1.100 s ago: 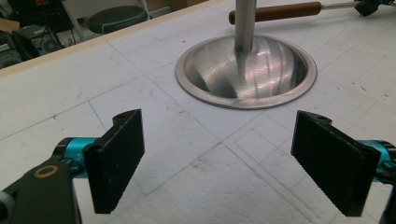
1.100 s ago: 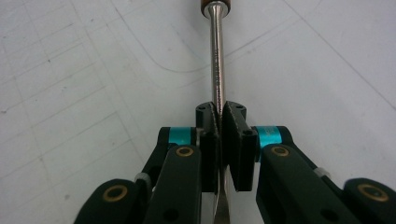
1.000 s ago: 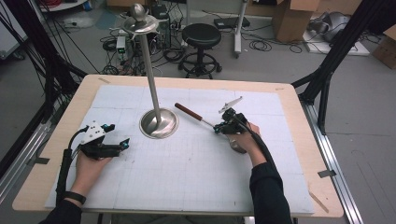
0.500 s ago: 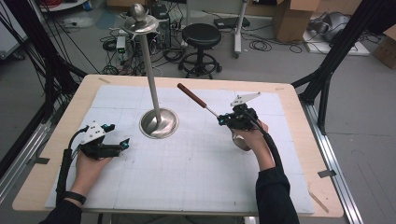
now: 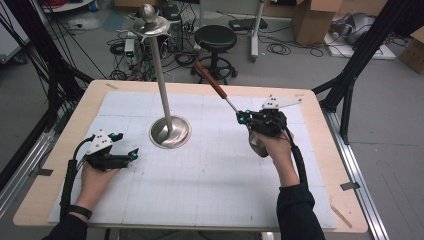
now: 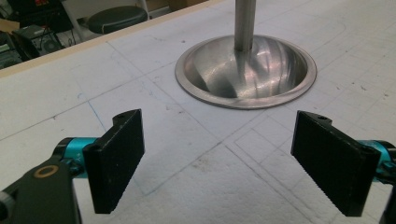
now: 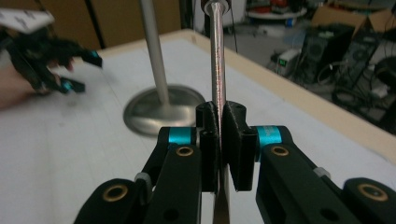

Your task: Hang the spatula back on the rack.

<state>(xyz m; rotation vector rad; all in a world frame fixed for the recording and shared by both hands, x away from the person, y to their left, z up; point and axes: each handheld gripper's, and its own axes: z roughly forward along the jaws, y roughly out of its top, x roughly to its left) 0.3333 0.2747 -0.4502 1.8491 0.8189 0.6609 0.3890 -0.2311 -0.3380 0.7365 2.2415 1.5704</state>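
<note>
black pads of the right claw are pressed together on the thin steel shaft of a screwdriver, which runs up between them in the right gripper view. in the high view that claw sits above the right half of the tabletop, and the screwdriver slants up and away from it toward the far edge, its reddish-brown handle hanging in the air over that edge, touching nothing else.

just left of the tool stands a metal stand: a slim upright pole on a round dished base, with a wide cap and knob at the top. pole and screwdriver are near each other but apart.

further left, the left claw rests low by the near left part of the white gridded mat. its two pads stand wide apart with nothing between them, and they face the base of the stand across bare mat in the left gripper view.

beyond the tabletop are a black stool, cardboard boxes and tangled cables on the floor.
</note>
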